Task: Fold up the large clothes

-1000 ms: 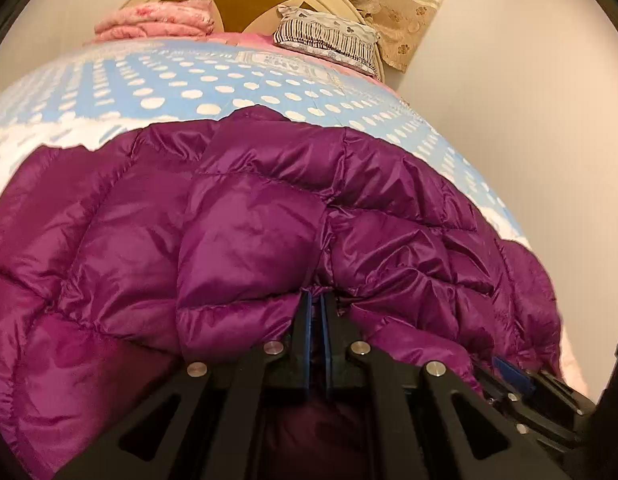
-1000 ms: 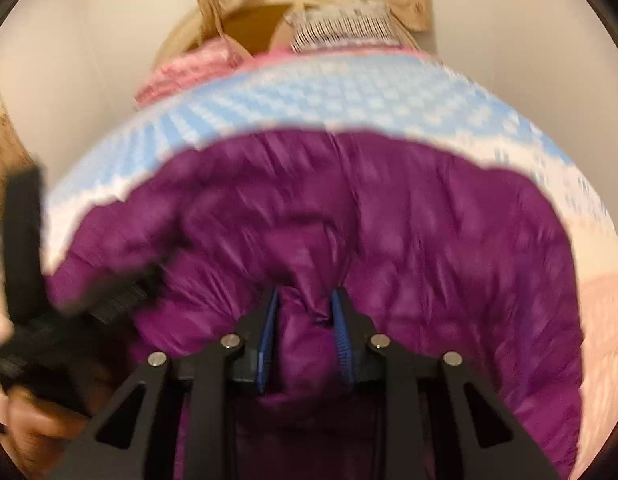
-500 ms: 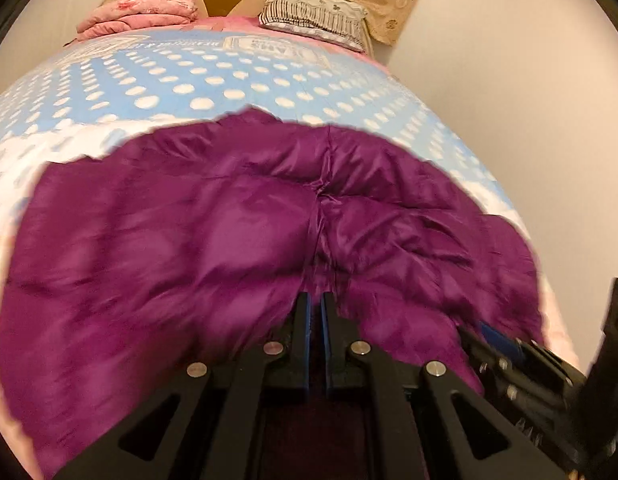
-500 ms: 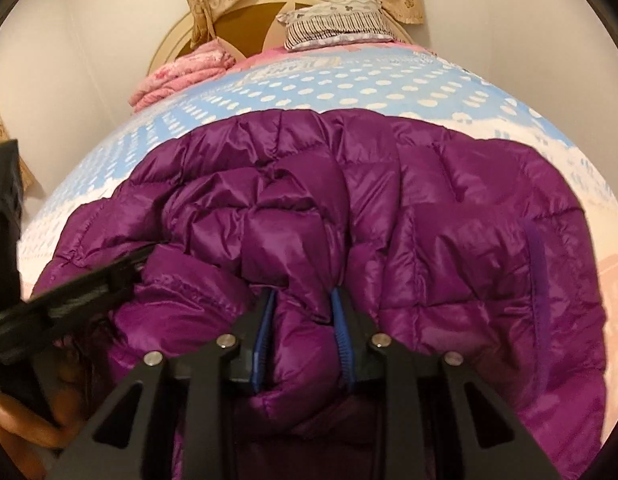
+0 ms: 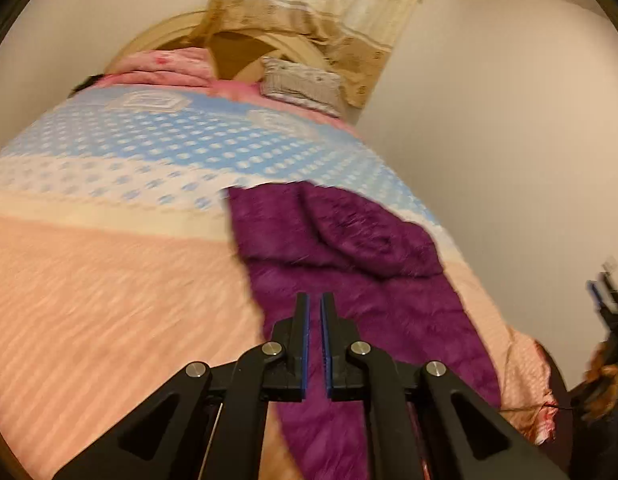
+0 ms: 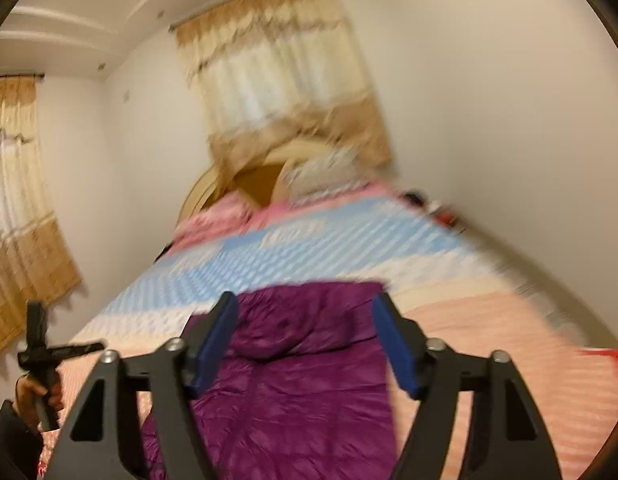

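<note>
A purple down jacket (image 5: 349, 280) lies folded into a long strip on the bed (image 5: 109, 280), running from the foot edge up toward the middle and keeping to the side nearer the plain wall; its far end reaches the band where the peach stripes of the bedspread give way to the blue-and-white dotted part. The left gripper (image 5: 314, 320) hangs above the jacket's near half with its blue-lined fingers (image 5: 303, 332) drawn almost together, a thin slit between them and no cloth in it. The right gripper (image 6: 305, 320) is also lifted clear of the jacket; its jaws are opening and already stand wide, with nothing between the blue pads (image 6: 215, 340), the jacket showing below through the gap. In the right wrist view the person's hand (image 6: 37, 394) grips the left tool's handle at the near left corner of the bed. At the head of the bed a striped pillow (image 5: 301, 86) and a folded pink quilt (image 5: 169, 66) sit against the rounded headboard (image 5: 237, 48), under a beige curtain (image 5: 309, 4). Both views are smeared by motion.
</note>
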### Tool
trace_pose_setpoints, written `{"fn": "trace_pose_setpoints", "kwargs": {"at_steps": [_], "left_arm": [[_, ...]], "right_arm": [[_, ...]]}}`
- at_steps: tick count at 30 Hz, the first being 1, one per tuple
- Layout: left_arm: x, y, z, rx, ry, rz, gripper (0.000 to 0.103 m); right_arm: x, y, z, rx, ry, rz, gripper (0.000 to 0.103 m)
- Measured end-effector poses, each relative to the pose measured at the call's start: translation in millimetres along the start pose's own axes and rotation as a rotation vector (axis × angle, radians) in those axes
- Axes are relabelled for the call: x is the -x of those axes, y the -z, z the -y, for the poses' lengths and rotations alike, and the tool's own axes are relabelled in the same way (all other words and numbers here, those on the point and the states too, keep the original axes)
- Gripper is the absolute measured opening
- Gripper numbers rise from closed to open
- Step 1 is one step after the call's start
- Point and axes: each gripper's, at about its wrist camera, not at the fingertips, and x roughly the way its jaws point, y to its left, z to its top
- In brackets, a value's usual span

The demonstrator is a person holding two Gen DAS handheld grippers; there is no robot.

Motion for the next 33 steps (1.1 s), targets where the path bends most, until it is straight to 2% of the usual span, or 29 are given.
{"fn": "trace_pose_setpoints", "kwargs": {"at_steps": [2, 4, 6, 8, 10, 12, 15, 16, 19, 21, 27, 31, 33], "left_arm": [[15.2, 20.4, -4.9, 0.0, -0.028, 0.024, 0.005], [11.9, 45.8, -7.4, 0.0, -0.046, 0.006, 0.005], [-3.5, 69.2, -4.1, 0.011, -0.056, -0.045, 0.005], [-20.8, 89.2, 1.9, 0.028, -0.023, -0.08, 0.005], [-36.1, 105.7, 9.4, 0.03, 0.004, -0.102, 0.005], [-52.6, 119.6, 18.2, 0.022, 0.006, -0.127, 0.005], [-74.3, 134.8, 27.4, 0.014, -0.014, -0.205, 0.005], [-80.1, 139.5, 29.7, 0.008, -0.02, -0.201, 0.005], [-94.0, 147.3, 32.3, -0.038, -0.12, -0.199, 0.007], [-97.0, 153.5, 27.9, -0.04, -0.117, -0.195, 0.008], [-89.7, 166.7, 18.7, -0.006, -0.073, -0.083, 0.009], [-88.0, 172.2, 27.2, -0.063, -0.106, -0.047, 0.009], [-85.4, 170.9, 32.0, -0.089, -0.13, -0.057, 0.009]], "right_arm": [[42.5, -14.8, 11.3, -0.022, 0.035, 0.026, 0.092], [74.3, -21.6, 25.4, -0.074, 0.025, 0.022, 0.097], [85.1, -15.2, 37.1, -0.133, 0.001, -0.033, 0.097], [75.0, 9.0, 47.5, -0.165, 0.041, -0.118, 0.097], [52.3, 43.5, 53.7, -0.195, 0.033, -0.228, 0.095], [27.4, 77.1, 55.4, -0.214, 0.036, -0.323, 0.094], [-7.3, 115.5, 49.4, -0.151, 0.093, -0.413, 0.092], [-16.5, 124.5, 48.6, -0.131, 0.103, -0.433, 0.092], [-33.5, 146.1, 53.4, -0.149, 0.1, -0.485, 0.092], [-37.6, 156.5, 58.2, -0.179, 0.091, -0.503, 0.092], [-48.7, 178.6, 59.2, -0.153, 0.095, -0.536, 0.092], [-63.1, 191.0, 64.5, -0.214, 0.081, -0.574, 0.092], [-67.1, 196.7, 69.5, -0.255, 0.078, -0.593, 0.092]]}}
